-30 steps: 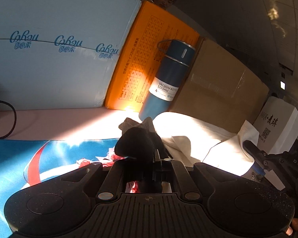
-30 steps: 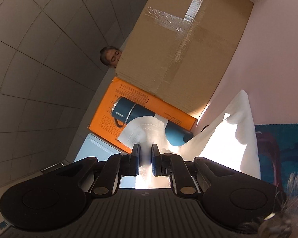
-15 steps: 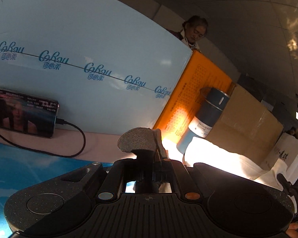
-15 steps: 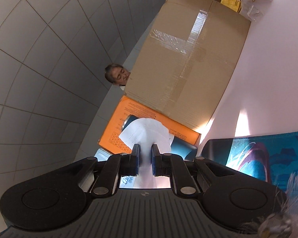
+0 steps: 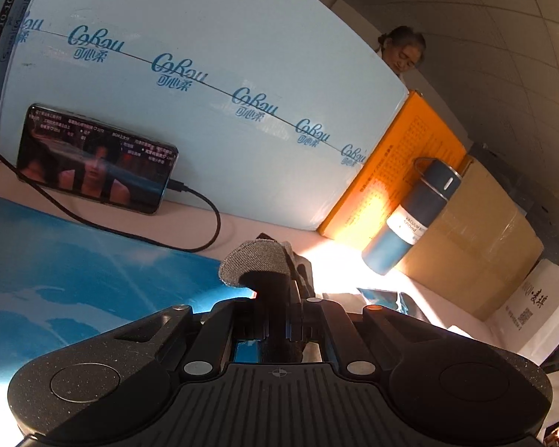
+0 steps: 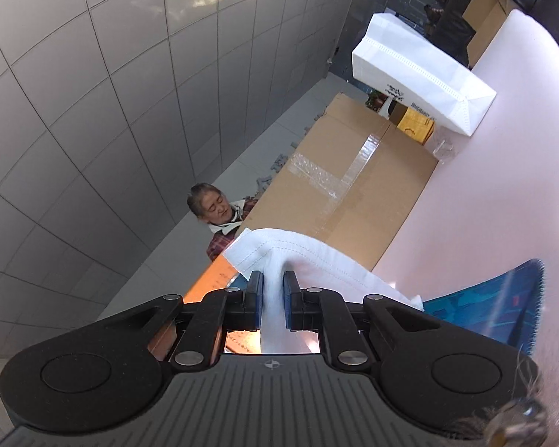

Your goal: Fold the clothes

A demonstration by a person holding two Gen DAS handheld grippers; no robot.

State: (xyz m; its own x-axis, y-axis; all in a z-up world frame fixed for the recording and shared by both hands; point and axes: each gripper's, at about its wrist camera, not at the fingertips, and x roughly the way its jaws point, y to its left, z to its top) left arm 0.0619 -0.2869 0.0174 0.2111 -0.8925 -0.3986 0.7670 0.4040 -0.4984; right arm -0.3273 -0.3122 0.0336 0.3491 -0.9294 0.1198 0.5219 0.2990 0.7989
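My left gripper (image 5: 275, 298) is shut on a grey knitted fold of the garment (image 5: 255, 262), which sticks up above the fingers and hides them. It hangs over a blue patterned mat (image 5: 74, 268). My right gripper (image 6: 271, 290) is shut on a white hemmed part of the garment (image 6: 298, 257); the cloth bunches between the blue pads (image 6: 255, 298) and drapes down to the right. The rest of the garment is hidden below both grippers.
A phone (image 5: 93, 160) with a cable leans on a pale blue carton (image 5: 205, 85). An orange box (image 5: 402, 175), a blue vacuum bottle (image 5: 413, 219), a taped cardboard box (image 6: 354, 182) and a white paper bag (image 6: 421, 74) line the pink tabletop (image 6: 484, 193). A person (image 6: 220, 216) sits behind the boxes.
Both grippers have swung upward and turned with the cloth held. The spread white cloth on the table has left both views; the left view now faces the phone and carton.
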